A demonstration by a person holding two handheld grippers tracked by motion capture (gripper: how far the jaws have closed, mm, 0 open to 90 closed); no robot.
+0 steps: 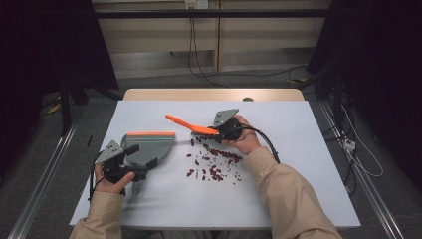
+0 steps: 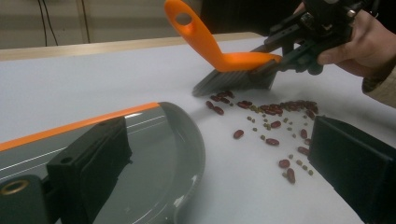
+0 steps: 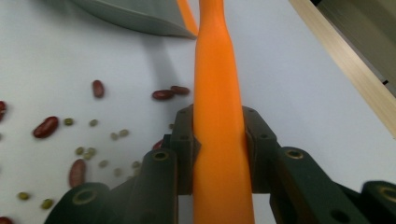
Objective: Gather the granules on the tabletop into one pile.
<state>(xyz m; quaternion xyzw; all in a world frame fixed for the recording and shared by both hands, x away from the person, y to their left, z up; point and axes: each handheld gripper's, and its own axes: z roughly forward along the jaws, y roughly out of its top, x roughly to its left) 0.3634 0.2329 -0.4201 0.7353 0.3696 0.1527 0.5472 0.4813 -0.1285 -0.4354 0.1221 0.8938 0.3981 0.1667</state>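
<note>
A grey dustpan [image 1: 149, 145] [image 2: 159, 154] with an orange lip lies on the left of the white mat. My left gripper [image 1: 141, 156] [image 2: 217, 135] stands open at it. One jaw is over the pan, and bare mat shows between the pan's rim and the other jaw. My right gripper [image 1: 219, 132] [image 2: 289, 51] [image 3: 218, 126] is shut on the orange handle of a brush [image 1: 186, 124] [image 2: 205, 42] [image 3: 217, 93]. The brush's grey bristles [image 2: 233, 81] rest on the mat at the far edge of the scattered beans [image 1: 214, 159] [image 2: 271, 121] [image 3: 46, 126], red ones and small green ones, between pan and brush.
The mat [image 1: 298, 189] covers most of a wooden table whose far edge [image 1: 214, 93] shows beyond it. Cables [image 1: 199, 64] run over the floor behind. Dark stands flank both sides of the table.
</note>
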